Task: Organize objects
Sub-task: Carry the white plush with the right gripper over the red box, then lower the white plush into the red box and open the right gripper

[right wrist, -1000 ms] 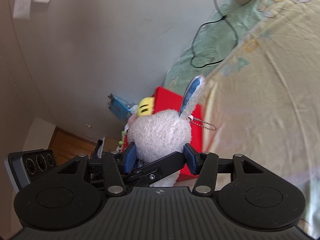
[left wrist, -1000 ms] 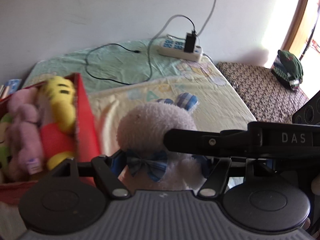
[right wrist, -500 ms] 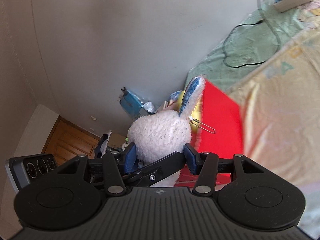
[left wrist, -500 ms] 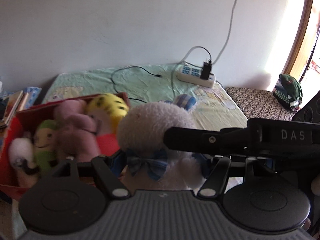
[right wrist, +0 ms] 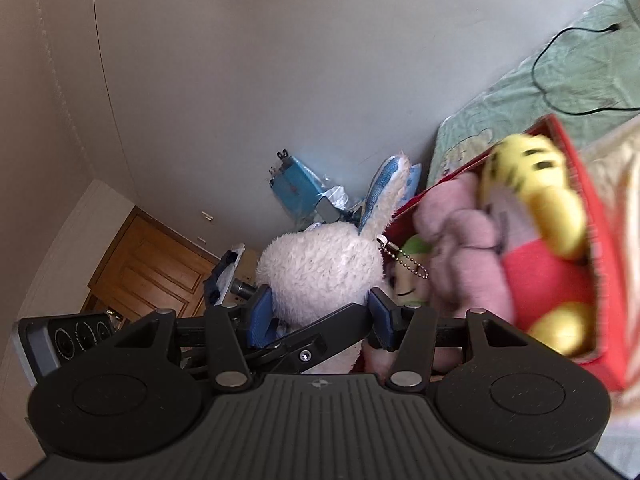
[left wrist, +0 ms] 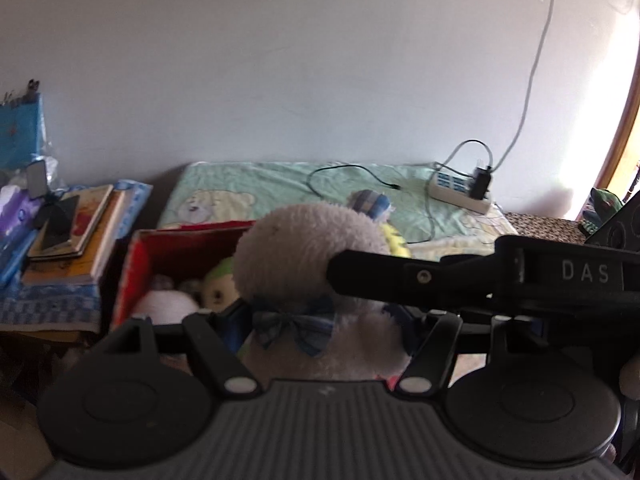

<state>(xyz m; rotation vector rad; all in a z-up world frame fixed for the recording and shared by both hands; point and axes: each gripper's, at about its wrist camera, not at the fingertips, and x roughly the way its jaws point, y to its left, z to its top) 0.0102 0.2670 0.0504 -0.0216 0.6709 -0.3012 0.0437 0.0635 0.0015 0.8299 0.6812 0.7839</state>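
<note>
- Since one second ago, both your hand-held grippers and the white plush rabbit have swung left: the red box, then at the left edge of the left wrist view, now sits near centre, directly behind the rabbit.
- State: left hand-held gripper has its blue pads pressed into the rabbit below the bow; right hand-held gripper is clamped on the same rabbit from the other side, one of its fingers crossing the left view as a black bar.
- Rabbit position: held in the air, at the near side of the box; not yet inside, as far as you can judge.
- Done: box already holds a yellow striped toy, a pink toy, a green-capped toy and a white one.
- Left: lower the rabbit in, release both grips. Other loose toys are not visible, so you cannot tell what remains.
- Room: box looks nearly full; free space appears at its left near corner.
- Edges: box stands at the bed edge, a stack of books on the stand just left of it. Power strip and cable lie far right, well apart.
</note>
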